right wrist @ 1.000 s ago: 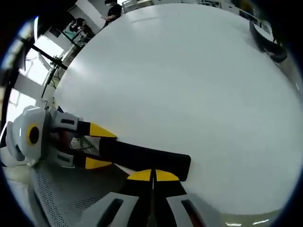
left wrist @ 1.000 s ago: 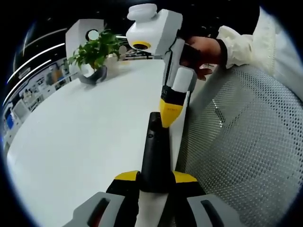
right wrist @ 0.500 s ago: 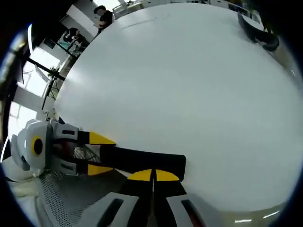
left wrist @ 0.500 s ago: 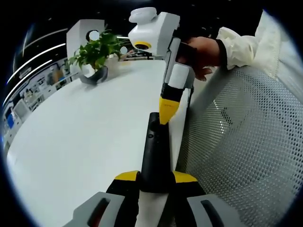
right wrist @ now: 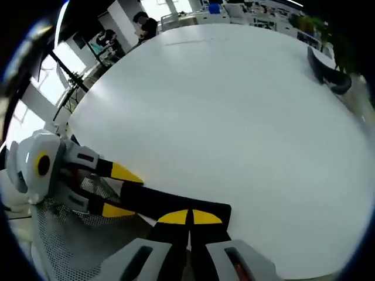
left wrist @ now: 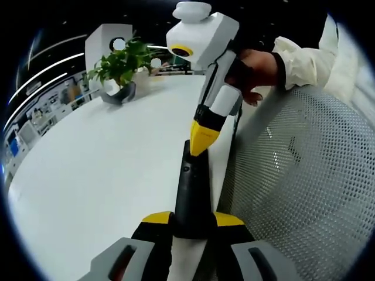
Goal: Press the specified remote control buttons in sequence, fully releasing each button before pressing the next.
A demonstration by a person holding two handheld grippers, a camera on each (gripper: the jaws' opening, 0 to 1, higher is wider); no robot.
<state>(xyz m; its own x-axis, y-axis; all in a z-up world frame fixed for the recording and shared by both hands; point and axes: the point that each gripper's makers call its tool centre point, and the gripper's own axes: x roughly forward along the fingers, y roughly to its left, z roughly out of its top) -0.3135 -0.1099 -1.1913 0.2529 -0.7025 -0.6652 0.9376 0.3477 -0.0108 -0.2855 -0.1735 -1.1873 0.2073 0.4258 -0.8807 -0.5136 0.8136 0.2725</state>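
Left gripper view: the left gripper [left wrist: 192, 219] clamps the black remote [left wrist: 191, 187] at the desk [left wrist: 105, 164] edge, while the right gripper [left wrist: 199, 140], jaws together, presses its tip on the remote's far end. An off-centre push could twist the remote loose.

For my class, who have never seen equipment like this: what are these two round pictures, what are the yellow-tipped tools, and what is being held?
No robot is here: a person holds a two-jaw gripper in each hand, and a fisheye camera rides on each.

In the left gripper view, the left gripper is clamped on a black remote control. The right gripper, held in the person's hand, has its shut yellow tips down on the remote's far end.

The right gripper view shows the same scene from the other side, with the left gripper holding the remote from the left.

Underneath is a white table, with a potted plant at its far end. A white mesh chair stands beside it.
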